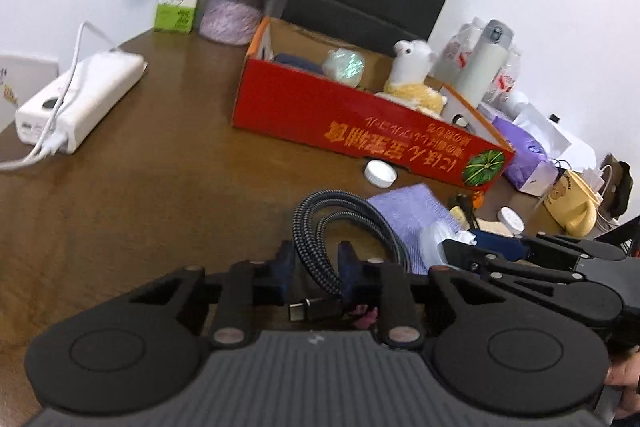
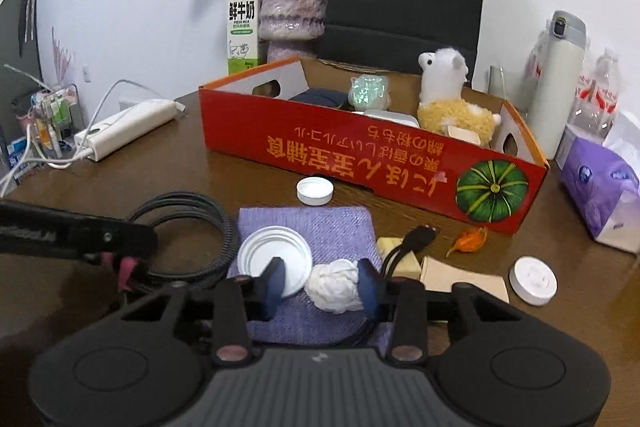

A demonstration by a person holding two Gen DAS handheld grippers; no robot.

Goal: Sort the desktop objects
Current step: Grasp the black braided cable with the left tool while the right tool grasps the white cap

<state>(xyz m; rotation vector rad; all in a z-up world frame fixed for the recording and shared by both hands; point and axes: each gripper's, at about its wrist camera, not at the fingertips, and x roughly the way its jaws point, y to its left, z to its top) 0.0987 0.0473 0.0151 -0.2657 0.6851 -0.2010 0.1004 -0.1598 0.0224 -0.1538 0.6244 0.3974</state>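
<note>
A brown wooden table [image 2: 168, 183] carries the clutter, with a long red cardboard box [image 2: 372, 163] printed with a pumpkin standing open near the back. Inside it sit a white-and-yellow plush alpaca [image 2: 448, 95] and an iridescent pale-green bundle [image 2: 368, 93]. In front of the box lies a purple cloth [image 2: 332, 227], with a white plastic lid [image 2: 272, 251] resting on its left part. Left of the cloth, a coiled black braided cable [image 1: 340, 227] runs between the blue pads of the left gripper [image 1: 316, 267], whose jaws are drawn close about the coil; whether they actually pinch it is hard to judge. The right gripper [image 2: 320, 281] has its jaws narrowed around a crumpled white tissue ball [image 2: 336, 285] on the cloth, both pads against it. A small white bottle cap [image 2: 315, 190] lies just before the box.
</note>
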